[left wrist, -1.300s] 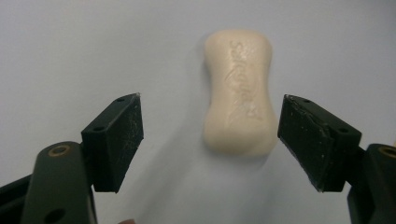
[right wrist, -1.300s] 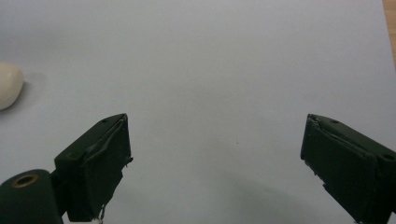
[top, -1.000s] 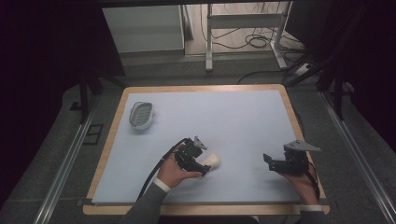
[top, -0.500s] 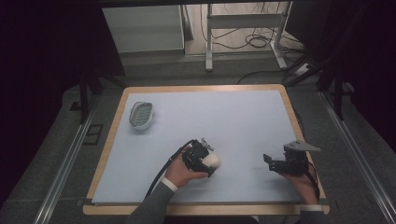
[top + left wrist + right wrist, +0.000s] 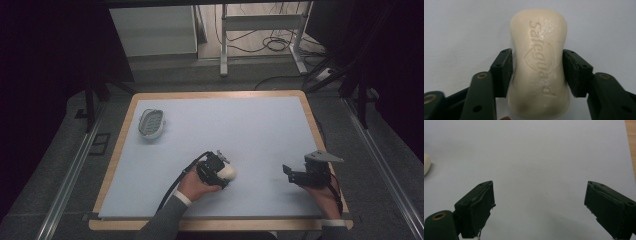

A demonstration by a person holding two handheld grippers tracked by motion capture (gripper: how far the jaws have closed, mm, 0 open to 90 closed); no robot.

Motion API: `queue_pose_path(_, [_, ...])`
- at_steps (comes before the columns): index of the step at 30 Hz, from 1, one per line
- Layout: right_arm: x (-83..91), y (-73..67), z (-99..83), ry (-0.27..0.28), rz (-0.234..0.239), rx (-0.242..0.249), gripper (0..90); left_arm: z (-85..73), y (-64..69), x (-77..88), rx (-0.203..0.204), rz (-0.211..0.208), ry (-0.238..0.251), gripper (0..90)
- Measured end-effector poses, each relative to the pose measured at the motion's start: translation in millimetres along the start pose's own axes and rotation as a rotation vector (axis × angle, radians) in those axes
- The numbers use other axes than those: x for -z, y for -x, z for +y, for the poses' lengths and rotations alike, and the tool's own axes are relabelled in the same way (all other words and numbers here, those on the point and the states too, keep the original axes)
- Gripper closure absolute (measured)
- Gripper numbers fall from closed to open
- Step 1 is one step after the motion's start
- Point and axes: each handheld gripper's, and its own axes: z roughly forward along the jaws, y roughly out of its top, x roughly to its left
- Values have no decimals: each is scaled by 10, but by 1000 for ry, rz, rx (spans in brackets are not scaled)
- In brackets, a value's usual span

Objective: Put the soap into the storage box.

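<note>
Near the mat's (image 5: 260, 130) front edge, left of centre, left gripper (image 5: 220, 172) has just closed its jaws on the soap (image 5: 539, 62), pads pressing both long sides. Soap lies on the mat. Right gripper (image 5: 539, 205) sits well right of the soap, jaws wide apart, nothing between. Soap dish (image 5: 151, 123) far back-left of soap.

A grey floor (image 5: 60, 165) surrounds the table (image 5: 260, 125); beyond stands a white cabinet (image 5: 152, 30).

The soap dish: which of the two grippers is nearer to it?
Left. The left gripper, jaws just closed on the soap, sits nearer the soap dish; the right gripper, open, waits farther off by the table's right edge.
</note>
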Motion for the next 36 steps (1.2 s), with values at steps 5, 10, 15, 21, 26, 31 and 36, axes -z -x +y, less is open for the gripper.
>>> queue_pose_path(5, [9,-5,6,3,-5,-1,92,17,14,-2,-5,11,-11,473])
queue_pose_path(10, [33,7,11,9,-9,-1,92,7,33,22,-34,9,-10,489])
queue_pose_path(15, [53,13,20,19,-13,0,92,-6,-5,42,-39,-4,-7,492])
queue_pose_path(21, [61,37,14,20,-23,-8,92,-32,-82,110,-22,-29,20,493])
queue_pose_path(26, [53,44,9,19,-26,-10,92,-47,-153,147,-13,-40,12,493])
queue_pose_path(31, [50,44,8,18,-27,-9,92,-42,-213,221,6,-41,32,493])
queue_pose_path(36, [52,62,2,16,-26,-12,92,-36,-292,300,22,-41,48,493])
